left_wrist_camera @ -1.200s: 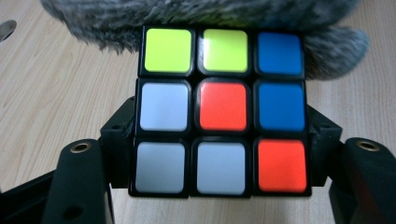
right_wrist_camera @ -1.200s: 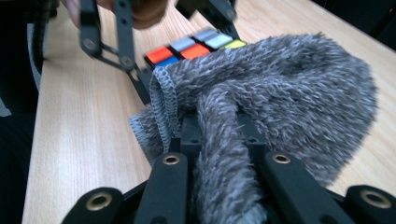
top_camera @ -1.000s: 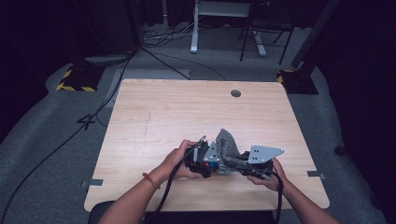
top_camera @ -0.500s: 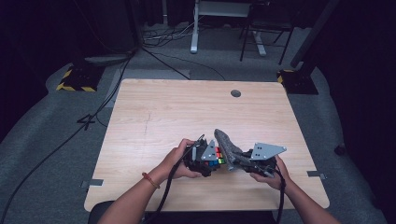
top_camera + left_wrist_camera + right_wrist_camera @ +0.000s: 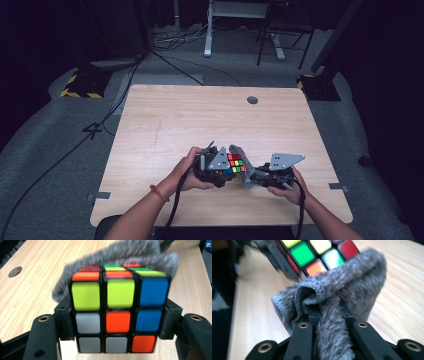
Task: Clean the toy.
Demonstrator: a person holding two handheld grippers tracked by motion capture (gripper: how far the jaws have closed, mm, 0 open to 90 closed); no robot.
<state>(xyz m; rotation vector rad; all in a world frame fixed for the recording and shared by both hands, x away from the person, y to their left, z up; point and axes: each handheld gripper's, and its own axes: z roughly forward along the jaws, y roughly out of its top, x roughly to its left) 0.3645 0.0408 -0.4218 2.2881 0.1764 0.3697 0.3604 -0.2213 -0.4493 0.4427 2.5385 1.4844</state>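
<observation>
Near the front edge of the wooden table (image 5: 165,120), the person's two hands meet around a colour cube (image 5: 234,164) and a grey cloth (image 5: 240,161). The left gripper (image 5: 220,172) has its jaws clamped on the cube: in the left gripper view the cube (image 5: 119,310) sits squarely between the two black jaws, each jaw pressing a side of its lower half, so the face with yellow-green, blue, orange and pale grey tiles looks straight back along the gripper. The cloth (image 5: 140,257) lies draped over the far top edge of the cube, touching it, a fuzzy grey band curving from the cube's upper left corner across to its upper right. The right gripper (image 5: 248,181) is pinching that cloth: in the right gripper view a fold of the cloth (image 5: 332,305) is squeezed between the nearly closed jaws and bunches up above them, its hemmed edge rolled to the left. Just beyond the bunched cloth, and touching it, is a tilted face of the cube (image 5: 312,255) with green, yellow, red and orange tiles. From the high view the right gripper lies just right of the cube, with the cloth rising between them against the cube's right side
</observation>
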